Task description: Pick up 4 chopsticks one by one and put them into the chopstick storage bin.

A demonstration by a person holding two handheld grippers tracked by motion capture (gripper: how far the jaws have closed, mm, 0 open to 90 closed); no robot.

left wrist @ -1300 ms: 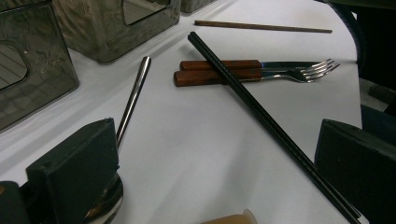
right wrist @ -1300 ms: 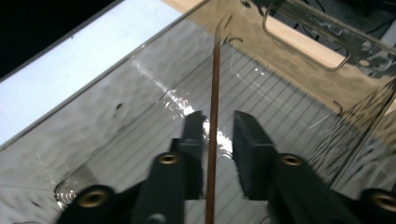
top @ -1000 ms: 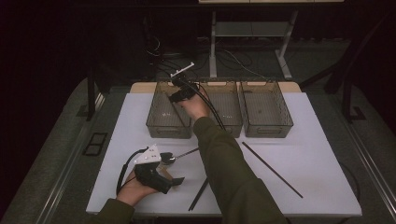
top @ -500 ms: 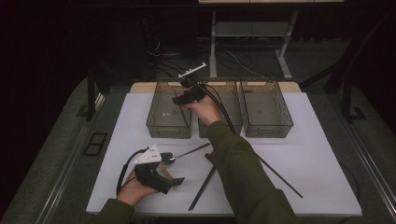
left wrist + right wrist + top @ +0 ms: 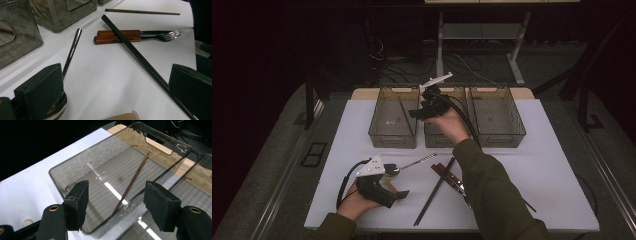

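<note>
Right gripper (image 5: 424, 102): upper centre of the high view, above the bins; jaws have just been opening, nothing between them.
Brown chopstick (image 5: 131, 182): lies slanted in the left bin (image 5: 384, 137), released.
Left gripper (image 5: 399, 194): lower left, spread, beside the spoon (image 5: 414, 162).
Meaning: one piece sorted; forks (image 5: 140, 35) and black chopstick (image 5: 135, 51) wait.

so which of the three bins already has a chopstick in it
The left bin, the one beside the right gripper. A thin brown chopstick leans inside it; nothing can be made out in the middle bin or right bin.
</note>
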